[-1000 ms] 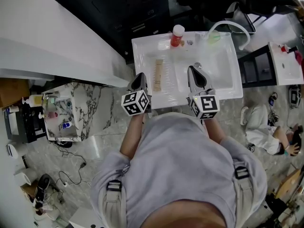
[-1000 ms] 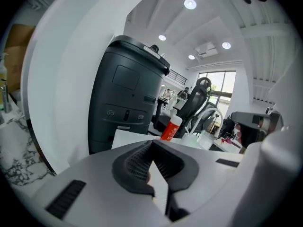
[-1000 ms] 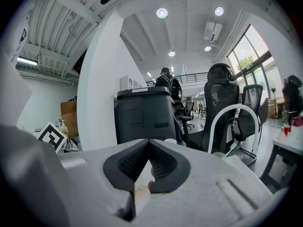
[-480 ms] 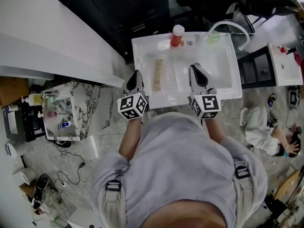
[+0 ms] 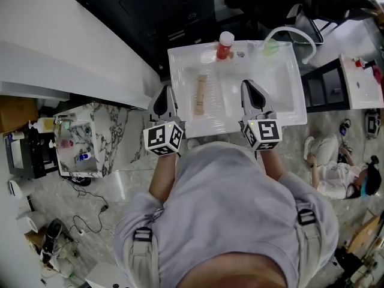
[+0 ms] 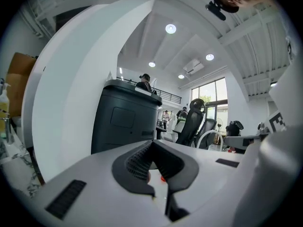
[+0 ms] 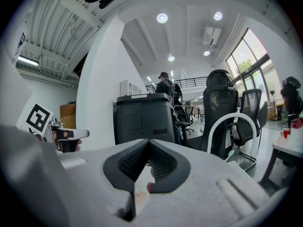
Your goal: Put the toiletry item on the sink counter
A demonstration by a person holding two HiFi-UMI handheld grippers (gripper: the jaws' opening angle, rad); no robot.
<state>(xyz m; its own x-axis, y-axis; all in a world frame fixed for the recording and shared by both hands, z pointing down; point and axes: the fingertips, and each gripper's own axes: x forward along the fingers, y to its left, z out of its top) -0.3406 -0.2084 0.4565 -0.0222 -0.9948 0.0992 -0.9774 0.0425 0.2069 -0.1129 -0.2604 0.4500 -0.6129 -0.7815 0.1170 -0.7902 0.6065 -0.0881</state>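
Observation:
The toiletry item (image 5: 200, 95), a flat tan tube, lies on the left part of the white sink counter (image 5: 182, 65), and neither gripper touches it. My left gripper (image 5: 166, 92) hangs just off the counter's left front corner, apart from the tube, jaws shut and empty. In the left gripper view the left gripper (image 6: 154, 149) points level past the counter. My right gripper (image 5: 246, 85) hovers over the basin's front, also shut with nothing in it. The right gripper (image 7: 148, 148) shows its pads together.
A red bottle with a white cap (image 5: 224, 45) and a green item (image 5: 270, 47) stand at the counter's back beside the white arched faucet (image 5: 294, 36). A black cabinet (image 6: 124, 122) is behind the sink. A marble side table (image 5: 102, 138) with small bottles stands to the left.
My left gripper has risen and drawn back to the left, from over the counter's front edge to off its corner. The right gripper and the tube have stayed put.

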